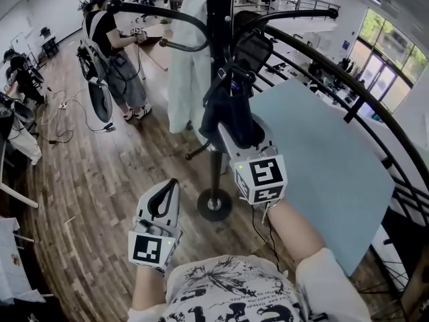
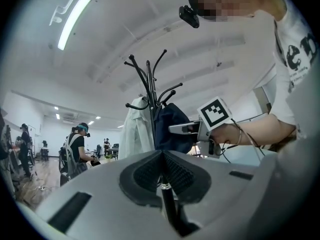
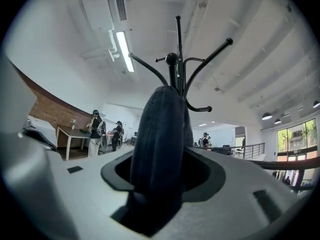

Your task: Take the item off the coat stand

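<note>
The coat stand (image 1: 220,19) is a slim black metal pole on a round disc foot, and its smooth curved hooks end in small ball tips. It rises from a wood-plank floor (image 1: 80,180). In the head view a limp white coat (image 1: 184,66) hangs at the pole's 9 o'clock side. The task's dark navy fabric item (image 1: 231,102), soft and rounded like a pouch with a fine matte weave, hangs from the hooks at the pole's 3 o'clock side.

The right gripper (image 1: 234,123), a grey plastic shell with a black-and-white marker cube, is raised at 12 o'clock to the item. In the right gripper view its 2 jaws stand wide apart. The navy item (image 3: 160,144) fills the middle of the gap, with space on both sides, so the black ribbed pads do not press on it.

The left gripper (image 1: 166,196) sits low at 7 o'clock, apart from the stand. Its jaws are closed together with nothing held.
</note>
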A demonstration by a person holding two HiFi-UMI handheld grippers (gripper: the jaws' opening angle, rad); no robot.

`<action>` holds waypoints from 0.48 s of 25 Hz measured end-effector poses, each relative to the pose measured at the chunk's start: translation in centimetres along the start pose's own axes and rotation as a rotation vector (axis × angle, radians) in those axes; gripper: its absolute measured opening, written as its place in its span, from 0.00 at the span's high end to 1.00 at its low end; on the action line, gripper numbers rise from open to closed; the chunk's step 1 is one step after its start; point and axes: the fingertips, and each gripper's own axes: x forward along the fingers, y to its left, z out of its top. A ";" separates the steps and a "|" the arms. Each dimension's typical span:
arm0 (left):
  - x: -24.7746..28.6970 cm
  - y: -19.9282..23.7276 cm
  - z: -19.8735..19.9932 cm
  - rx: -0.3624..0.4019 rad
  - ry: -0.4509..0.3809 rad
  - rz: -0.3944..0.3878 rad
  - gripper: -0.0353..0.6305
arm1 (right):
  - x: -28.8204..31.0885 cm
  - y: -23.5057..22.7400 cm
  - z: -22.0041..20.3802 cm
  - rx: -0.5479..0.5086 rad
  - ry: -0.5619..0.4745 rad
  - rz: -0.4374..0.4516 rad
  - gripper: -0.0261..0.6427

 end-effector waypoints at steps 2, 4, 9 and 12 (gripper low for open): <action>0.1 0.1 -0.2 -0.005 0.003 -0.004 0.94 | 0.1 -0.2 -0.1 -0.012 0.005 -0.016 0.72; 0.1 0.1 -0.3 -0.012 0.005 -0.006 0.94 | 0.0 -0.3 -0.2 -0.032 0.006 -0.035 0.81; 0.0 -0.4 -0.4 -0.016 0.008 -0.014 0.94 | -0.4 -0.6 0.0 -0.016 0.005 -0.036 0.92; -0.2 -0.9 -0.4 -0.017 0.010 -0.021 0.94 | -0.7 -0.7 0.2 0.017 0.009 -0.010 0.94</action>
